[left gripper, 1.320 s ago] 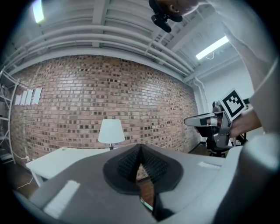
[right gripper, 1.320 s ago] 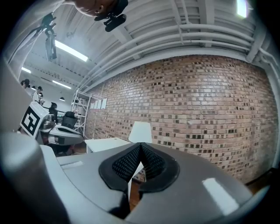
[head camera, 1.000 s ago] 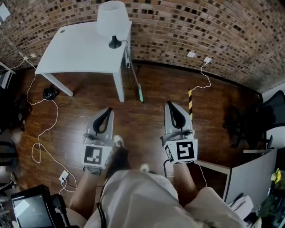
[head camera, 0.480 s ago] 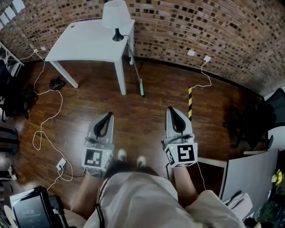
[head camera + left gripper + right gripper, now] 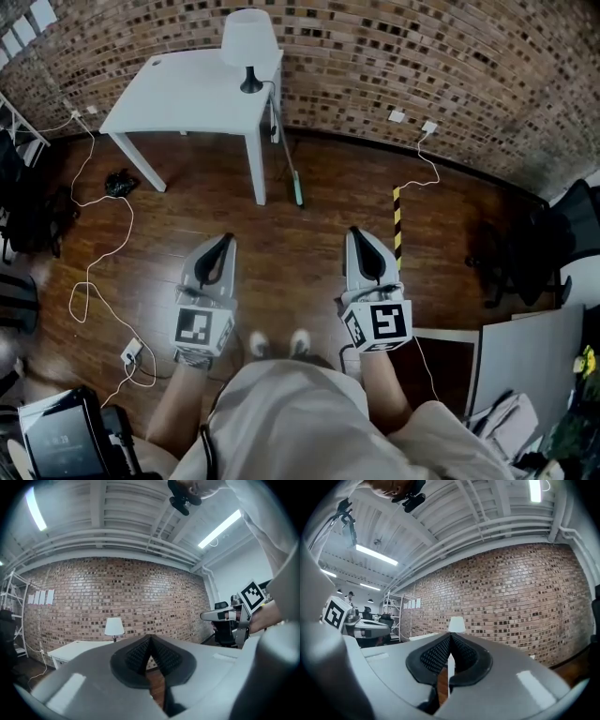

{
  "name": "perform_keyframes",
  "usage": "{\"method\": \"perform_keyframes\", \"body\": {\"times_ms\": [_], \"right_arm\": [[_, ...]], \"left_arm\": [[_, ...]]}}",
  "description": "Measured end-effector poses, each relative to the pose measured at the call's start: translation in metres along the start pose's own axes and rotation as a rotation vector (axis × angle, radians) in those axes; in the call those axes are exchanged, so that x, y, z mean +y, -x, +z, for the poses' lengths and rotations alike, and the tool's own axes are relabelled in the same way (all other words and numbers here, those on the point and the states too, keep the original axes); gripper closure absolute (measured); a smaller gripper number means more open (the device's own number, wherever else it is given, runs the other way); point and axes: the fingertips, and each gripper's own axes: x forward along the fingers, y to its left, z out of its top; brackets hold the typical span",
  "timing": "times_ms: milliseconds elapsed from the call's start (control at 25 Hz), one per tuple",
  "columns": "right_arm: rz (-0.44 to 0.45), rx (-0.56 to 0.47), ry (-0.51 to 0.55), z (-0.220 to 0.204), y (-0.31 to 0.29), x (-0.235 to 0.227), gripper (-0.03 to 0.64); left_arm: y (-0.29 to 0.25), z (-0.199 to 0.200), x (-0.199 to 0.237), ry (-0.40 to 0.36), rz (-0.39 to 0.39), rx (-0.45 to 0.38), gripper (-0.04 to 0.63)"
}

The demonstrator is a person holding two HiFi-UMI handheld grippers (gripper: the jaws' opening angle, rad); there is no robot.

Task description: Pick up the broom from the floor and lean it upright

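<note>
The broom [image 5: 289, 165] stands propped against the right edge of the white table [image 5: 178, 98], with its green head [image 5: 298, 191] on the wooden floor and its thin handle rising toward the brick wall. My left gripper [image 5: 224, 240] and right gripper [image 5: 355, 232] are held level side by side, well short of the broom. Both are shut with nothing between the jaws. In the left gripper view the left gripper [image 5: 150, 639] has its ribbed pads meeting at the tip. The right gripper [image 5: 450, 636] looks the same in the right gripper view. Neither gripper view shows the broom.
A white lamp [image 5: 249, 45] stands on the table. White cables [image 5: 94, 281] and a plug block [image 5: 131, 352] trail over the floor at left. Yellow-black tape [image 5: 397, 225] marks the floor by the right gripper. An office chair [image 5: 525, 253] and a white panel [image 5: 530, 361] stand at right.
Both grippers, still shut, have drawn back from the table together with the person. The table, lamp and broom now sit farther off in the head view.
</note>
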Motion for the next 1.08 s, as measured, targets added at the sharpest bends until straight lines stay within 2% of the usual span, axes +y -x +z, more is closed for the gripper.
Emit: {"method": "perform_keyframes", "body": {"times_ms": [560, 800, 1080], "right_arm": [[0.020, 0.053, 0.037, -0.009, -0.005, 0.018, 0.606], [0.019, 0.055, 0.044, -0.012, -0.007, 0.022, 0.606], [0.022, 0.065, 0.047, -0.013, -0.006, 0.022, 0.606]], "left_arm": [[0.002, -0.003, 0.001, -0.008, -0.028, 0.043, 0.595], [0.002, -0.006, 0.006, -0.043, -0.034, 0.015, 0.595], [0.002, -0.008, 0.000, -0.026, -0.048, 0.035, 0.595]]}}
